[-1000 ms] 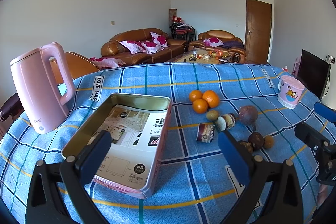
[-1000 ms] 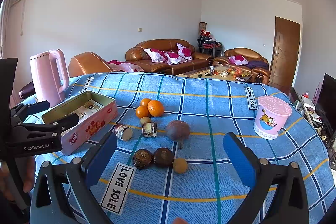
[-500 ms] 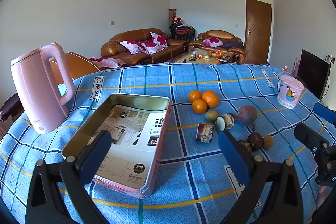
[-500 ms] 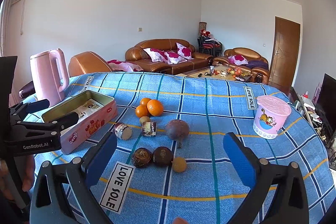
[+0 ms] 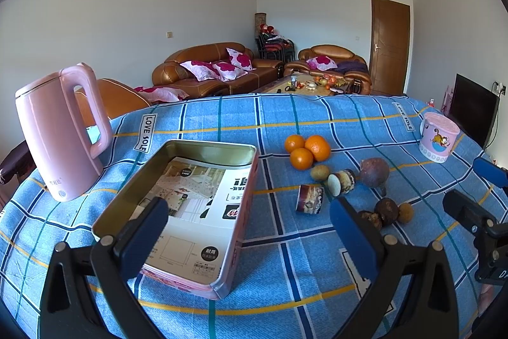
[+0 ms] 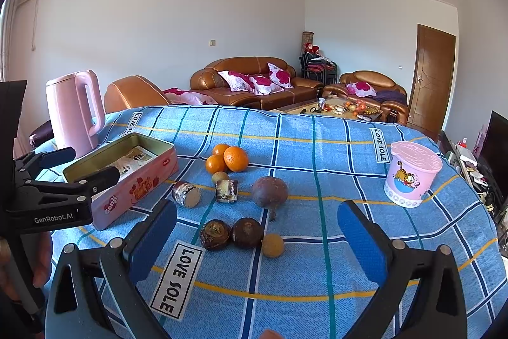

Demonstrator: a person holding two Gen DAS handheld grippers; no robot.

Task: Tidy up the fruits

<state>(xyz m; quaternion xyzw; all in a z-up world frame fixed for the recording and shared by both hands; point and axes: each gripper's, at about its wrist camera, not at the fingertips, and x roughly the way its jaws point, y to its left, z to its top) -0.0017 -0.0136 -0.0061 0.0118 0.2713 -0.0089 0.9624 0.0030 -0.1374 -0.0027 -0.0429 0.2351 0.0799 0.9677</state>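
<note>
Three oranges (image 6: 230,159) sit mid-table, also in the left wrist view (image 5: 306,150). In front of them lie a small kiwi (image 6: 219,177), two cut rolls (image 6: 186,195), a purple passion fruit (image 6: 270,188), two dark fruits (image 6: 231,233) and a small yellow fruit (image 6: 272,245). An open pink tin (image 5: 190,205) with a paper inside stands to the left (image 6: 127,177). My left gripper (image 5: 249,239) is open and empty over the tin's near end. My right gripper (image 6: 257,240) is open and empty, just before the dark fruits.
A pink kettle (image 5: 60,129) stands at the table's left. A pink lidded cup (image 6: 411,178) stands at the right. The blue checked tablecloth (image 6: 317,132) covers a round table. Sofas and a coffee table are behind.
My right gripper has moved slightly forward toward the fruits. The left gripper has barely moved.
</note>
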